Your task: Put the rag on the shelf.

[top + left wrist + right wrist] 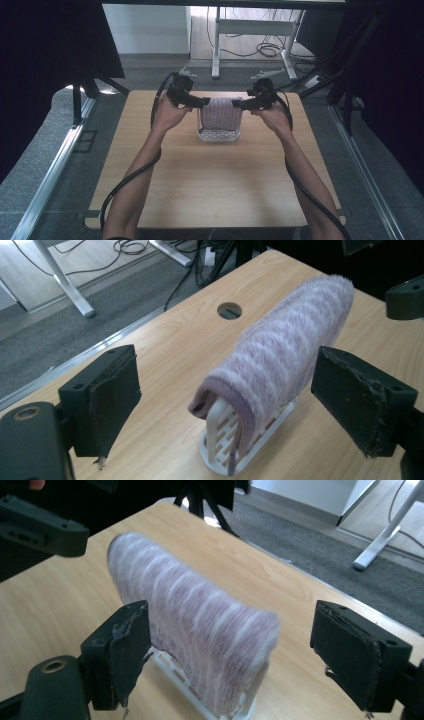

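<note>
In the high view, the left gripper (204, 101) sits left of centre in the upper half, jaws spread and gripping nothing. Just right of it, a striped lilac towel (220, 114) drapes over a white rack (218, 135) on the wooden table (210, 185), its long axis running left to right across the frame, each end pointing at a gripper. The right gripper (235, 104), at the towel's right end, is likewise released.

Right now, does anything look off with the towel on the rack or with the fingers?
The towel lies draped squarely over the white rack, nothing spilled or tipped. One oddity: the pad lining on the left gripper and right gripper fingers looks frayed and ragged at the edges. Both grippers stand open, clear of the towel.
</note>
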`<state>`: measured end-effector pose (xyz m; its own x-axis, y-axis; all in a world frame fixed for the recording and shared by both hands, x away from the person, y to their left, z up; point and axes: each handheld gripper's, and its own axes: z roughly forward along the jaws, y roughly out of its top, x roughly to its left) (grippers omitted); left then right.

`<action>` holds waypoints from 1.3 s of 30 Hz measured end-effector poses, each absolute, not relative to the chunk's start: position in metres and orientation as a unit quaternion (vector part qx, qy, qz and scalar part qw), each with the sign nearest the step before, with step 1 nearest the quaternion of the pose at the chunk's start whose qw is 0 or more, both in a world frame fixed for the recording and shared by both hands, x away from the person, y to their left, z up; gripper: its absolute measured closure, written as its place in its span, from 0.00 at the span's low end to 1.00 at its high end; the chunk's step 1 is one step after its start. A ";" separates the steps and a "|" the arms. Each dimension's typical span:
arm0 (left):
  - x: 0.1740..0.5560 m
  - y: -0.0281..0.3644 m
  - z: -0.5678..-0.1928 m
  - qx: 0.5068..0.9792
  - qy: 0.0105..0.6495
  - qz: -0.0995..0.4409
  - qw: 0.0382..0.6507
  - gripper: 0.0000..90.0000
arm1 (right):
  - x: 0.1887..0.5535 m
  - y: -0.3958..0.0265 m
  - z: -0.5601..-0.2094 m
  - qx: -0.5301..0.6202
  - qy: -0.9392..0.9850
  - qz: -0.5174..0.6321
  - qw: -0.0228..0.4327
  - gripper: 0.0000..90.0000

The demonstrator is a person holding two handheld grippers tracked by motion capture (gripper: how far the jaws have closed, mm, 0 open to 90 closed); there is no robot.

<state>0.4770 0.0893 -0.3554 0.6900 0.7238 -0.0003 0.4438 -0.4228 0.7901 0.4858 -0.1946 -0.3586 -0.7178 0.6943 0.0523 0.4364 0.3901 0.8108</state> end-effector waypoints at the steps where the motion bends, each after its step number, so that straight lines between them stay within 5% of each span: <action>1: 0.474 0.090 -0.356 0.826 0.351 0.177 0.403 0.13 | 0.484 -0.195 -0.360 0.343 0.822 0.429 0.150 0.17; 39: 0.352 0.118 -0.434 0.837 0.319 0.194 0.400 0.13 | 0.378 -0.216 -0.428 0.294 0.852 0.408 0.142 0.11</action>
<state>0.3520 0.1175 -0.4343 0.7219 0.6885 0.0695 0.3779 -0.4764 0.7938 0.3785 -0.2160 -0.4280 -0.7863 0.6178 -0.0029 0.3854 0.4941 0.7793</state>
